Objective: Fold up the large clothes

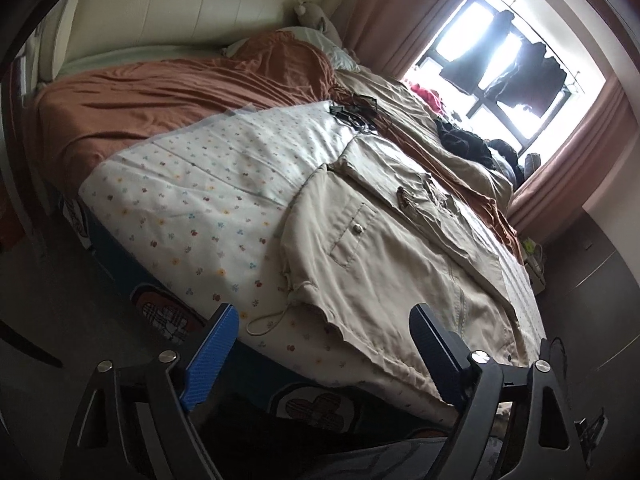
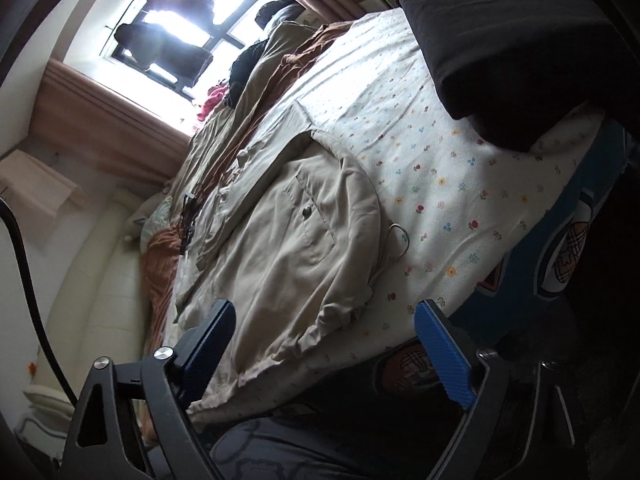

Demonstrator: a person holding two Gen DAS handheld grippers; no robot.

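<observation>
A beige cotton jacket [image 1: 384, 256] lies spread flat on the white flower-printed bedsheet [image 1: 180, 208], its hem at the near edge, before the wide-open, empty left gripper [image 1: 324, 324] and right gripper [image 2: 324, 320].

Blown-out window [image 1: 508, 60] backlight, dim shadowed foreground, fisheye-bent dark edges.

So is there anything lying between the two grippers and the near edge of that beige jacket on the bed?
Nothing visible. The beige jacket lies flat on the flowered sheet, its near hem just ahead of the open left gripper and right gripper, with no object between.
</observation>
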